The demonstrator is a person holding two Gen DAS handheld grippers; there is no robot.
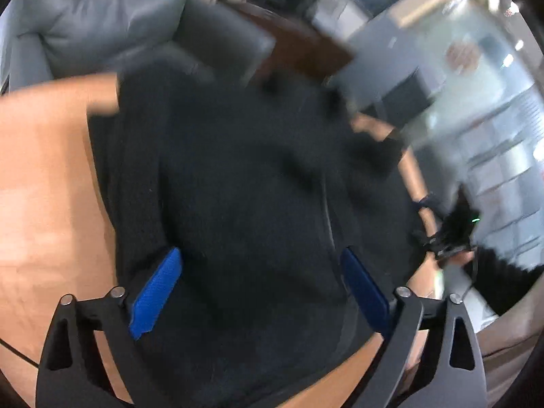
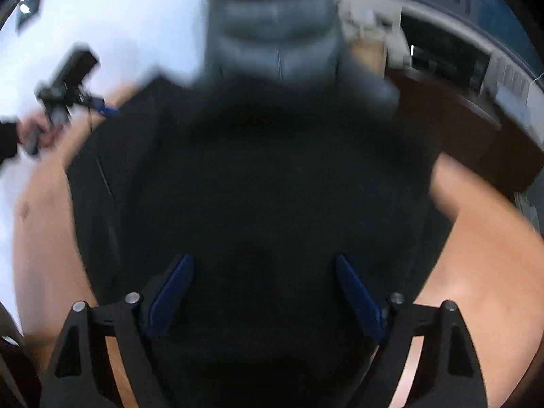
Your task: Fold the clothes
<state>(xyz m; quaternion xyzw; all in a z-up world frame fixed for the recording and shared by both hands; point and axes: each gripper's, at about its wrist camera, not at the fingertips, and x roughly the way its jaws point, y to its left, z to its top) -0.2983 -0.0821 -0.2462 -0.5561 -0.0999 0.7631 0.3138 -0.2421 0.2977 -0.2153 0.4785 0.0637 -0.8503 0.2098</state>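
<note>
The black garment (image 1: 238, 176) lies spread on the orange tabletop (image 1: 44, 187), before a grey chair (image 2: 272, 34). My left claw (image 1: 260, 289) and right claw (image 2: 265, 292) hover over it, both wide, holding nothing.

Looks like an office lounge tbh. Grey leather armchair (image 2: 275, 34) sits right behind the round wooden table (image 1: 44, 176), w/ a dark wood desk (image 1: 299, 47) just beyond the chair and glass partition walls (image 1: 482, 78) off to its side.
</note>
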